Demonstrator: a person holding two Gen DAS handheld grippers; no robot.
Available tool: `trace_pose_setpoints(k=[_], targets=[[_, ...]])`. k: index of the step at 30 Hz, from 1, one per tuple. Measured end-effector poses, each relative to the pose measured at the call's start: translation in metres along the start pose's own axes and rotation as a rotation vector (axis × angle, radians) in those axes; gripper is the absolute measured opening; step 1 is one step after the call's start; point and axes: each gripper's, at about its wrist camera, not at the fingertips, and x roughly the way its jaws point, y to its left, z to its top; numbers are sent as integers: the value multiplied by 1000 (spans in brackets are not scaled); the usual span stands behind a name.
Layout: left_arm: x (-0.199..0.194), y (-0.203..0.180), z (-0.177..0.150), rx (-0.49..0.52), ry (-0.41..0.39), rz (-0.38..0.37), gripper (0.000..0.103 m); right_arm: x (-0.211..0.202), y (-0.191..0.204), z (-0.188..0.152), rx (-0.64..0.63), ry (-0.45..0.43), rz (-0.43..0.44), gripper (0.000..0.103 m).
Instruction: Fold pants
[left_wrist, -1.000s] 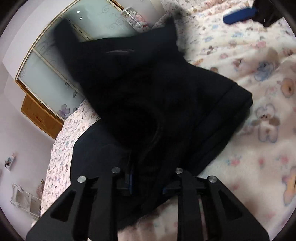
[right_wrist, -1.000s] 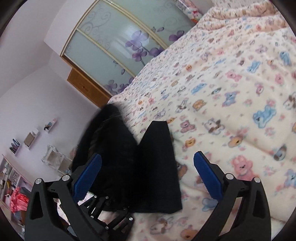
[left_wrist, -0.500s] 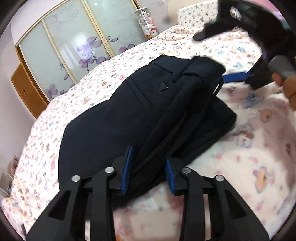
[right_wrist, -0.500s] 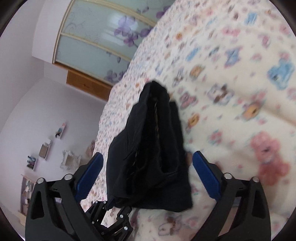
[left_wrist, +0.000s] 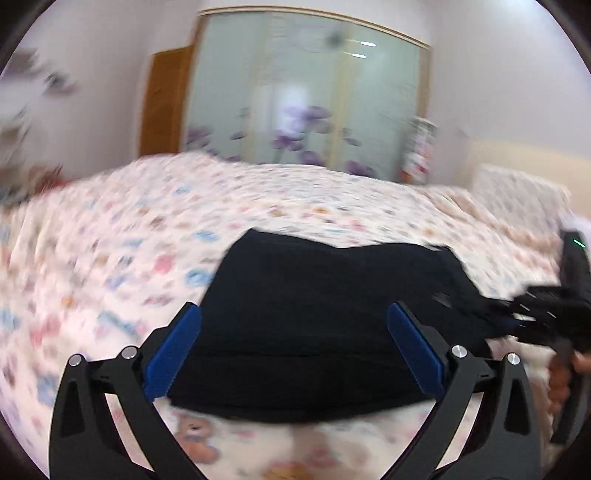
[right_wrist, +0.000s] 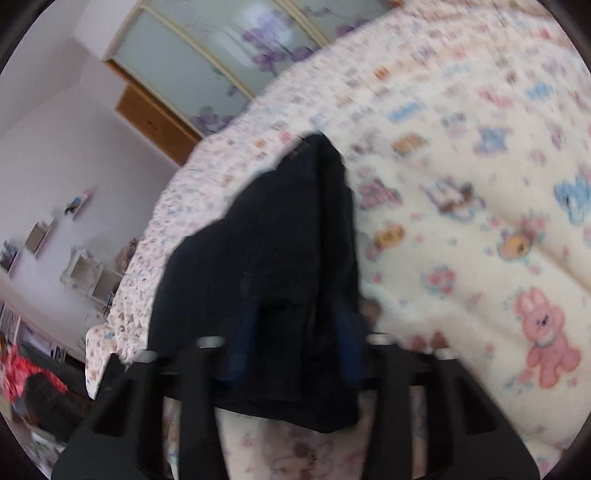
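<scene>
The left tongs (left_wrist: 293, 334) have just been opened wide, nothing gripped. The folded dark navy fabric pants (left_wrist: 325, 314) on the bed are lying between them. The right tongs (right_wrist: 295, 343) have just been closed onto the pants' end.

This is a bedroom in a home. A big bed (left_wrist: 110, 236) fills most of the room, with a soft cream blanket (right_wrist: 461, 221) covered in little bears and bunnies. Behind it stands a wardrobe (left_wrist: 306, 107) with frosted sliding doors and purple flowers painted on them. Small shelves (right_wrist: 40, 232) hang on the pale wall.
</scene>
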Motion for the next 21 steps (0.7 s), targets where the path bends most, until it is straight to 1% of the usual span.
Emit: trace_pose_setpoints(k=[2, 4, 5, 6, 8, 9, 10, 11, 12, 13, 14, 15, 17, 18, 19, 20, 21], targets=[[5, 21, 0, -99, 22, -20, 101, -8, 10, 0, -36, -12, 42, 24], [0, 47, -1, -205, 26, -43, 101, -17, 15, -2, -48, -12, 103, 22], [2, 57, 0, -254, 28, -46, 101, -19, 15, -3, -52, -9, 111, 22], [5, 66, 0, -288, 29, -48, 101, -21, 14, -6, -68, 6, 85, 22], [4, 80, 0, -361, 26, -55, 101, -11, 5, -9, -80, 56, -28, 22], [6, 82, 4, -375, 24, -58, 101, -2, -3, -10, -67, 93, -77, 23], [8, 81, 7, -376, 24, -64, 101, 1, -7, -10, -52, 103, -83, 26], [9, 76, 12, -354, 23, -79, 101, 1, -8, -9, -47, 104, -86, 28], [9, 68, 16, -318, 26, -95, 101, -1, -7, -8, -56, 101, -88, 32], [9, 61, 16, -288, 27, -100, 101, -4, -3, -6, -76, 91, -115, 48], [10, 47, 18, -229, 28, -109, 101, -9, 0, -4, -98, 68, -142, 66], [13, 38, 19, -187, 32, -115, 101, -15, 3, -4, -122, 31, -154, 70], [19, 21, 20, -123, 45, -121, 101, -32, 10, 1, -153, -82, -135, 71], [22, 17, 21, -111, 51, -127, 101, -38, 14, 6, -162, -131, -103, 71], [27, 12, 22, -104, 67, -140, 101, -41, 18, 11, -165, -159, -37, 71], [30, 10, 24, -106, 80, -147, 101, -37, 21, 15, -156, -142, 25, 71], [35, 8, 25, -112, 99, -155, 101, -26, 23, 21, -126, -70, 132, 71]])
